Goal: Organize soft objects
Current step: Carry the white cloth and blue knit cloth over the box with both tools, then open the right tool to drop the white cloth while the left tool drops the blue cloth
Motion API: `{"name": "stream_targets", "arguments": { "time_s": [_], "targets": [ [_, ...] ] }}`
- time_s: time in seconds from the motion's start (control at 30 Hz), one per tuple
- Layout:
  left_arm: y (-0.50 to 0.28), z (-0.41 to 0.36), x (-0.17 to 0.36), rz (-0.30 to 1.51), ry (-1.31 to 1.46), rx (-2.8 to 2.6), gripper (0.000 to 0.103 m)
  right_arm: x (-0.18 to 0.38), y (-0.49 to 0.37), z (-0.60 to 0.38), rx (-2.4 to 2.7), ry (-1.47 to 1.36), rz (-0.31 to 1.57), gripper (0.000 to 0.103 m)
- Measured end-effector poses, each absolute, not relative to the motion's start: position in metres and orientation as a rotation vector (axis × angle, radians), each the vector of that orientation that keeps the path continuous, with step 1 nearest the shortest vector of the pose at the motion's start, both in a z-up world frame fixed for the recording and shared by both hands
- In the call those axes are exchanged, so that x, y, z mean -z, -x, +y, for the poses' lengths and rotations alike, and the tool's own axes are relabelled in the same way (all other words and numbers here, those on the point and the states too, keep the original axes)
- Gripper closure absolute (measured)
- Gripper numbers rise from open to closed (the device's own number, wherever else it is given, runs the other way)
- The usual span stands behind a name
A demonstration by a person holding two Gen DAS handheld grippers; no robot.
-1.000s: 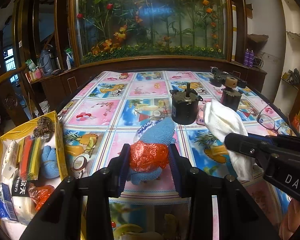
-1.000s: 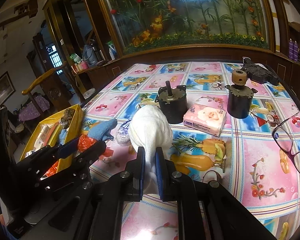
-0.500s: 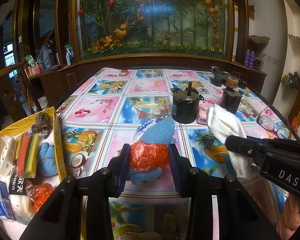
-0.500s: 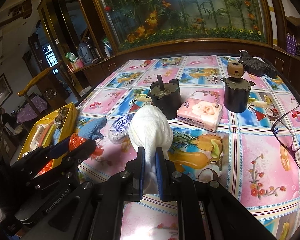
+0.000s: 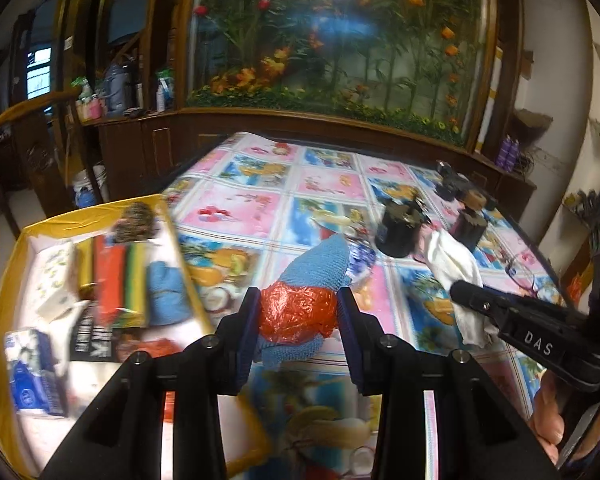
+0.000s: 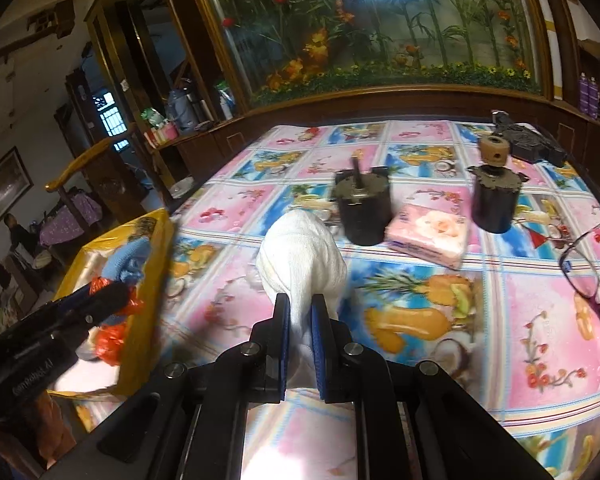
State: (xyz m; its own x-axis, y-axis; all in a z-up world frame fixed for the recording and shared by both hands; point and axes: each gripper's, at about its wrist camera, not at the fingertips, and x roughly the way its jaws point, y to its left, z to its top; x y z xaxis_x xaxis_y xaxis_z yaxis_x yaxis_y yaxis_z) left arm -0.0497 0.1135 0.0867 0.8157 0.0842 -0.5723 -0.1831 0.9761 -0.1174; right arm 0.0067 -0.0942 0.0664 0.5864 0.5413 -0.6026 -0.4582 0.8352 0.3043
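Dim room, overhead glare at top, motion blur throughout, fisheye warping, dark vignetted corners

A: Both rigs look the same to me. The left gripper point(image 5: 296, 320) is matte black with chunky angular arms, blue pads on the inner faces of the fingers point(image 5: 247, 326), and round silver screws along the top.

B: Yep, the right gripper point(image 6: 300, 320) matches: black body, blue pads, same shiny screw heads. White "DAS" lettering runs down its side, and the left one's flank reads "GenRobot.AI".
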Motion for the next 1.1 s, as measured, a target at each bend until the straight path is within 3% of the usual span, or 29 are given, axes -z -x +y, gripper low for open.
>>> {"name": "stream_targets", "arguments": {
  "time_s": [0.33, 0.63, 1.1],
  "targets": [
    [0.092, 0.207, -0.111, 0.568, 0.271, -0.316, 0.066, -0.089, 0.028, 0.012, -0.843, -0.052, 0.737, 0.091],
    [0.101, 0.302, -0.092, 0.653, 0.436, -0.482, 0.066, -0.075, 0.072, 0.106, -0.996, 0.055, 0.775, 0.091],
    [0.096, 0.316, -0.071, 0.735, 0.484, -0.503, 0.066, -0.040, 0.074, 0.145, -1.017, 0.136, 0.824, 0.089]
  ]
}}
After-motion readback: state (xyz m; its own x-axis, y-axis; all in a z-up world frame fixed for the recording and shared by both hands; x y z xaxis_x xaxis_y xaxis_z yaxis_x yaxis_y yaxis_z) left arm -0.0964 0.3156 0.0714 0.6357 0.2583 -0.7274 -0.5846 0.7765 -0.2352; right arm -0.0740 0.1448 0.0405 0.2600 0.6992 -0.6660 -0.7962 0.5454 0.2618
